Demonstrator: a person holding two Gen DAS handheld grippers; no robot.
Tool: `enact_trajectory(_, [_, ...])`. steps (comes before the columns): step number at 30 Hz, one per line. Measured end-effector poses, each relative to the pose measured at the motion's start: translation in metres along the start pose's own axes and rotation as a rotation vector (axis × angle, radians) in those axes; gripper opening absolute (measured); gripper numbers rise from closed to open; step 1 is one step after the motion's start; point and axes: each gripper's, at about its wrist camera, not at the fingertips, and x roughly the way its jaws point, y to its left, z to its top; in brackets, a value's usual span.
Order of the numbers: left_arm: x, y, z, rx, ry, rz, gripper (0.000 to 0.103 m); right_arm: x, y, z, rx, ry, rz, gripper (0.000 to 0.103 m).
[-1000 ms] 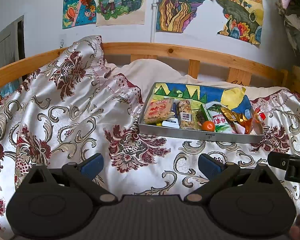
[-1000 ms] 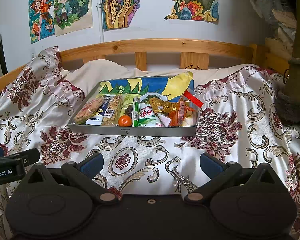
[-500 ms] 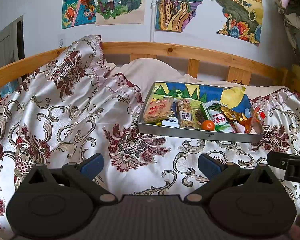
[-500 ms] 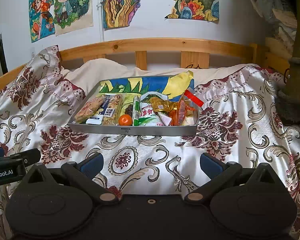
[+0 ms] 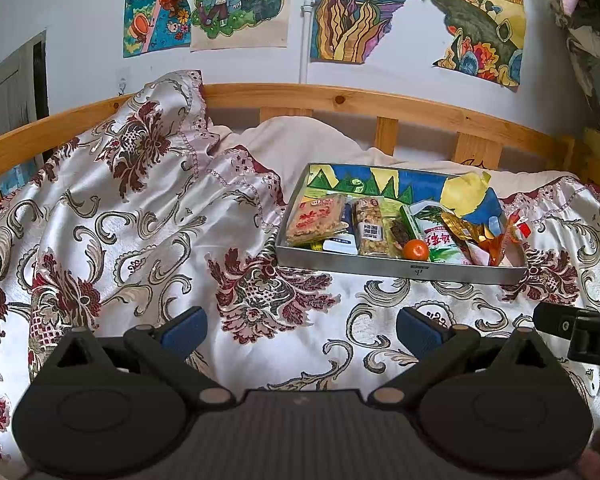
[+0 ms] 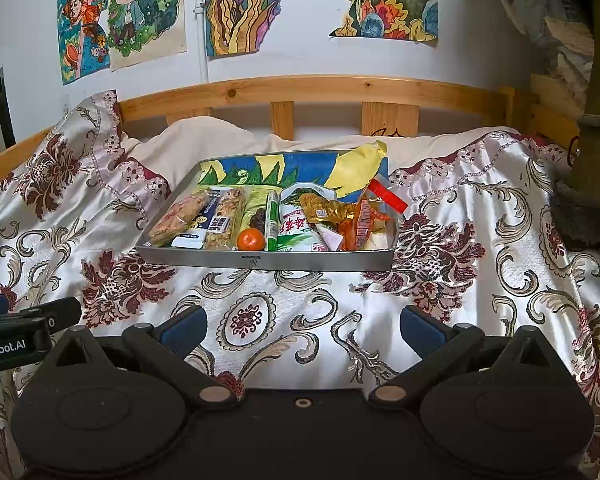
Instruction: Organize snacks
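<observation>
A grey metal tray [image 5: 400, 270] [image 6: 268, 260] lies on the patterned bedspread, lined with a painted sheet. It holds several snacks: a peanut brittle pack [image 5: 316, 218] [image 6: 179, 220] at the left, a nut bar [image 5: 370, 226] [image 6: 224, 220], a small orange [image 5: 416, 250] [image 6: 251, 239], a white-green packet [image 5: 440, 238] [image 6: 298, 228], and gold and orange wrappers [image 5: 466, 232] [image 6: 332, 210] at the right. My left gripper [image 5: 302, 330] stands open, well short of the tray and left of it. Directly in front of the tray my right gripper [image 6: 304, 326] is open too. Neither holds anything.
A floral satin bedspread [image 5: 140, 220] [image 6: 480, 240] covers the bed, bunched high at the left. A wooden bed rail [image 5: 380, 104] [image 6: 320, 88] and a wall with drawings stand behind. Each gripper's body shows at the edge of the other's view. Hanging clothes [image 6: 588, 120] crowd the right.
Both views have shifted very slightly; the tray sits marginally higher in the frames. The snacks and both grippers' openings are unchanged.
</observation>
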Motion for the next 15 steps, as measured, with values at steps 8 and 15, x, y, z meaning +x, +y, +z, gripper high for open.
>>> enact_trajectory(8, [-0.0015,-0.0023,0.0020,0.034,-0.005,0.025,0.102,0.0002,-0.0001,0.0000,0.000,0.000,0.000,0.102])
enact_trajectory(15, [-0.0026,0.0001,0.0031,0.026,0.000,0.013,0.102,0.0002,-0.0002,0.0001,0.000,0.000,0.000,0.102])
